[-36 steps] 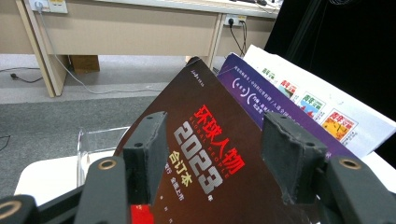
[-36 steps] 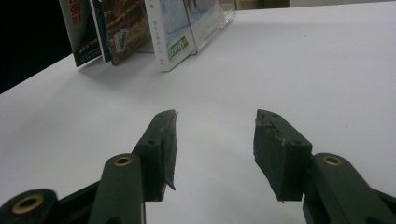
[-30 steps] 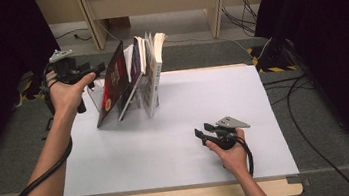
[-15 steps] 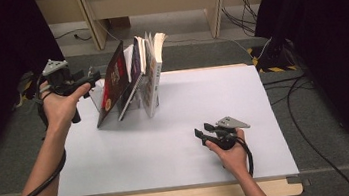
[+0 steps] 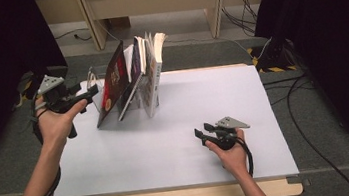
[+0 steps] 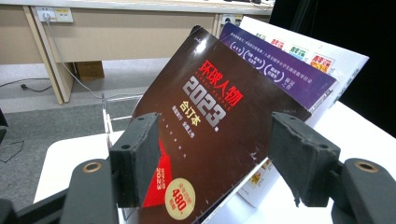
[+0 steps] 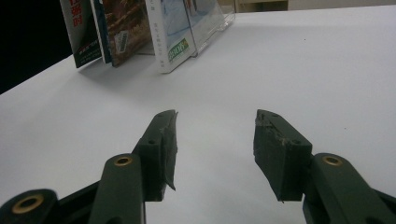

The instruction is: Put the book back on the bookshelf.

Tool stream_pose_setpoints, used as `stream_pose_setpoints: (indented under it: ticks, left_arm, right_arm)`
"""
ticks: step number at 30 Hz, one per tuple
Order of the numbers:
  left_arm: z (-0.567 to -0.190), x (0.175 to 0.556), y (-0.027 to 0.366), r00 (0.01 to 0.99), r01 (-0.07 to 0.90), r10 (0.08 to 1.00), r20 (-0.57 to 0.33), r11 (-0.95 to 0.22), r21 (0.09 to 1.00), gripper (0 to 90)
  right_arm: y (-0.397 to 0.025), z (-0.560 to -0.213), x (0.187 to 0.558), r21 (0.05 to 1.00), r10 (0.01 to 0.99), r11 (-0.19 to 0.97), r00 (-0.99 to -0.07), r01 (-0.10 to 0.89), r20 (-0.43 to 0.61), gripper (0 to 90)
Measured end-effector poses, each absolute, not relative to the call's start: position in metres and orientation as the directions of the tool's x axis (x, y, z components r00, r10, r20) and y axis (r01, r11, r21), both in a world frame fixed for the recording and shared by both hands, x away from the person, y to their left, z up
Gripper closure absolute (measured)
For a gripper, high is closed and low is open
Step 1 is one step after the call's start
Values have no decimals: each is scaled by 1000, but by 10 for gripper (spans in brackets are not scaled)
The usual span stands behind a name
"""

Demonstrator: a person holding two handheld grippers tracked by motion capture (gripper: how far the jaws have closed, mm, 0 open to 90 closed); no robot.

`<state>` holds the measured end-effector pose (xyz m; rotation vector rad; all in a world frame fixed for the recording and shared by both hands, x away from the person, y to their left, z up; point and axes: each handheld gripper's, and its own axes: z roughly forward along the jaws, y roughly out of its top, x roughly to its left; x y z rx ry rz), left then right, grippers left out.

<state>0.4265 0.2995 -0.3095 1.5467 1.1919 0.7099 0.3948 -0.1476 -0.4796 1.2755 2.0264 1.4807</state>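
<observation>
I hold the left gripper (image 5: 92, 90) spread beside the dark red book (image 5: 111, 83) — leaning outermost in the clear rack (image 5: 90, 78), not yet gripped. Right gripper (image 5: 202, 132) rests spread on the table (image 5: 175, 123) — extraction remains.

Left tongs (image 5: 92, 90) back off book (image 5: 111, 83)

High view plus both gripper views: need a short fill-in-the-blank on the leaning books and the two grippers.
1. The dark red glossy magazine leans toward the ____ gripper.
2. The right gripper has its jaws ____, with nothing between them.
3. The books stand in a clear ____ rack.
4. The white table carries the right hand near its ____ edge.

Missing: left; open; plastic; front
</observation>
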Motion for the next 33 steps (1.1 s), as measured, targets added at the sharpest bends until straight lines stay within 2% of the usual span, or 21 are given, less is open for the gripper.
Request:
stream_pose_setpoints:
  ticks: [33]
  left_arm:
    - [-350,376,317,319,329,940,-123,12,944,316]
  right_arm:
    - [-147,-479,394,884,805,65,-547,463,228,496]
